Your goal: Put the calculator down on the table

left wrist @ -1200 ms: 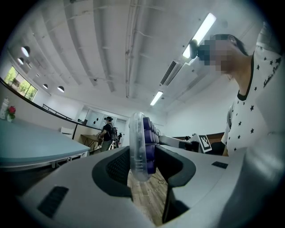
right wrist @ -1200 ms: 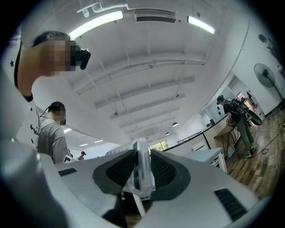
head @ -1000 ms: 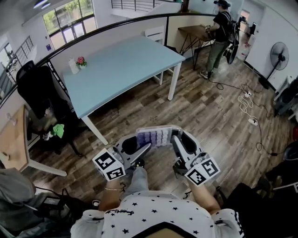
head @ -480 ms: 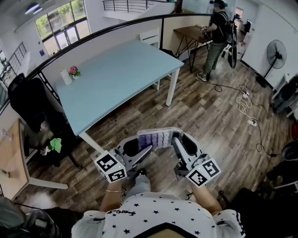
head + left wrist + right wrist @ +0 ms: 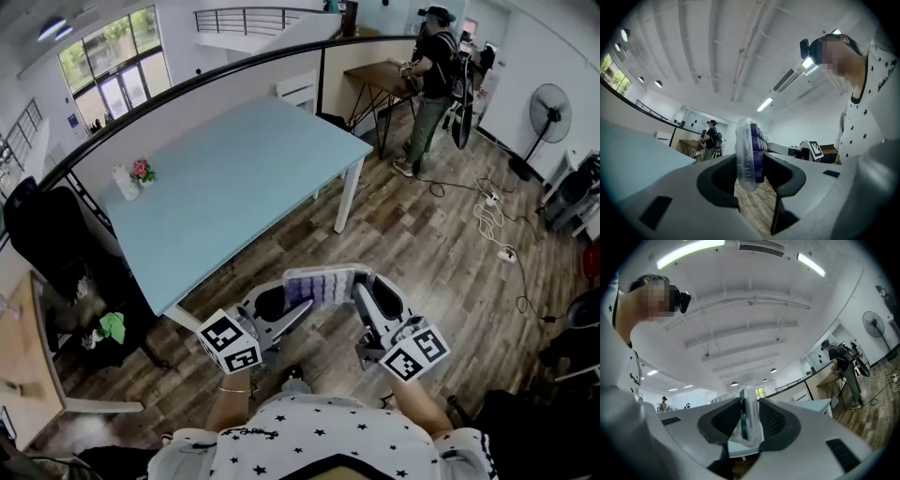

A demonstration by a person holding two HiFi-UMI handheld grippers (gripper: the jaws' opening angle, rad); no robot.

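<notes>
1. The person is carrying the calculator (image 5: 321, 284) toward the blue table (image 5: 234, 178). Over the last second the tabletop's near corner has been sliding closer to the grippers in the head view, and the floor between them is shrinking.
2. The left gripper (image 5: 292, 302) is clamping the calculator's left end. In the left gripper view its jaws are standing partly closed, with both pads pressing on the clear casing and purple keys, seen edge-on.
3. The right gripper (image 5: 360, 289) is clamping the opposite end. In the right gripper view its jaws are closed down on the clear casing, with nothing else between them.
4. Neither grip is visibly changing across the frames, and the calculator is sitting the same way between the two grippers as it was a second ago.
5. The calculator is hanging in the air in front of the person's chest. It is above the wooden floor and near the tabletop's near corner, but not yet over any part of the tabletop.
6. Judging from this, the approach is progressing but the put-down is not yet beginning. The grippers are probably needing to travel past the near edge before lowering and letting go.
7. The small flower vase (image 5: 141, 172) is standing by the tabletop's far left edge, well apart from the likely landing spot.
</notes>
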